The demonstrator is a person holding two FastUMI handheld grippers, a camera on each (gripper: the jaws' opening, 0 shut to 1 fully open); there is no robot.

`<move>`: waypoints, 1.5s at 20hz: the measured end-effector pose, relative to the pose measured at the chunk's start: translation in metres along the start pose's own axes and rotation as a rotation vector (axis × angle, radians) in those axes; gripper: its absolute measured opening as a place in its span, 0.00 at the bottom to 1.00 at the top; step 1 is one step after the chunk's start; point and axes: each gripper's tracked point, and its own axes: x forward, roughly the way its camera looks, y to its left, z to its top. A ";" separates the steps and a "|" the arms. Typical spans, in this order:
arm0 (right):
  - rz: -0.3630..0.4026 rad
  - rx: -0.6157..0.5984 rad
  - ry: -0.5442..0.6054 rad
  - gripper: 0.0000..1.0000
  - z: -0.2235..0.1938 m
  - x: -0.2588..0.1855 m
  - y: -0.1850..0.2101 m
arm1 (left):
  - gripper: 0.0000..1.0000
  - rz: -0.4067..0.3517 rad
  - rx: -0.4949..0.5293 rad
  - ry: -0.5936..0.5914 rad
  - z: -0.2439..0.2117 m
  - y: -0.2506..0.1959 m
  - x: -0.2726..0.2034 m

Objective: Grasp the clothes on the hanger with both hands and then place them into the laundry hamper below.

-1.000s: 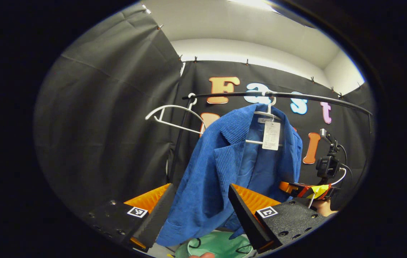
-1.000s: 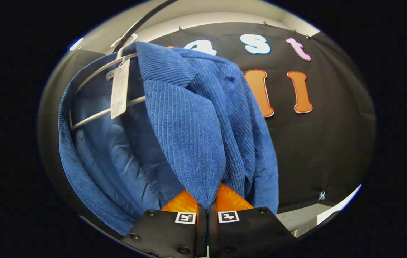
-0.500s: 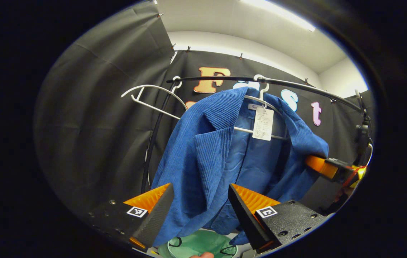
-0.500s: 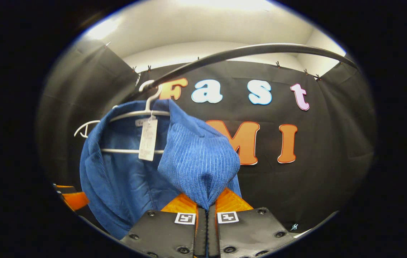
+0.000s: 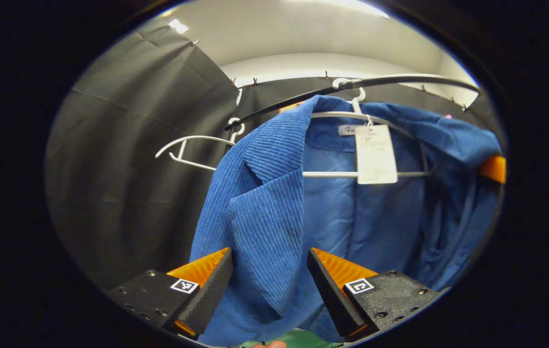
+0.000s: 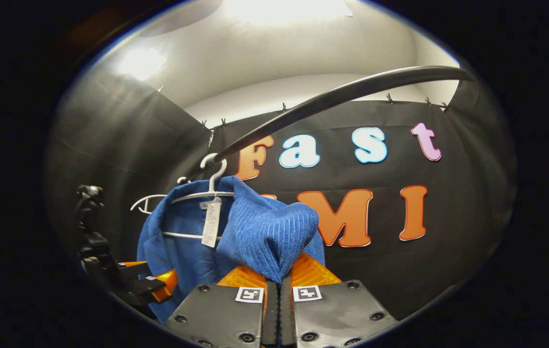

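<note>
A blue corduroy jacket (image 5: 352,212) hangs on a white hanger (image 5: 376,118) from a black rail (image 5: 400,79), with a paper tag (image 5: 375,154) at its collar. In the left gripper view my left gripper (image 5: 269,285) is open, and the jacket's left lapel hangs between its fingers without being pressed. In the right gripper view my right gripper (image 6: 279,285) is shut on the other front edge of the jacket (image 6: 267,232), holding it pulled out from the hanger (image 6: 204,194). The left gripper (image 6: 153,282) shows low at the left there. A green hamper (image 5: 310,340) peeks below.
An empty white hanger (image 5: 190,145) hangs on the rail to the left of the jacket. The rail (image 6: 332,96) curves overhead in the right gripper view. Black cloth walls close the booth at the back and left.
My left gripper has come closer to the jacket, so the lapel now lies between its open fingers. My right gripper has drawn its side of the jacket farther from the hanger.
</note>
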 end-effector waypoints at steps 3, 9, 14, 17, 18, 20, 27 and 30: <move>0.059 0.046 -0.024 0.09 0.004 -0.001 -0.010 | 0.92 0.108 0.023 -0.004 -0.010 0.009 0.015; 0.033 0.030 -0.056 0.09 0.010 0.003 -0.038 | 0.12 0.098 0.097 -0.047 0.009 0.018 0.012; -0.039 -0.033 -0.092 0.09 0.012 0.012 -0.045 | 0.10 0.018 0.088 -0.044 0.037 0.034 -0.015; -0.092 -0.063 -0.094 0.09 0.007 0.016 -0.050 | 0.07 -0.060 0.071 -0.049 0.066 0.040 -0.038; -0.104 -0.069 -0.093 0.09 0.005 0.018 -0.051 | 0.09 -0.074 0.065 -0.047 0.073 0.044 -0.042; -0.120 -0.067 -0.093 0.09 0.002 0.023 -0.050 | 0.09 -0.083 0.056 -0.055 0.090 0.053 -0.048; -0.152 -0.094 -0.114 0.09 0.006 0.032 -0.040 | 0.09 -0.189 0.123 -0.210 0.179 0.060 -0.062; -0.162 -0.114 -0.137 0.09 0.015 0.032 -0.035 | 0.07 -0.107 0.181 -0.264 0.199 0.080 -0.048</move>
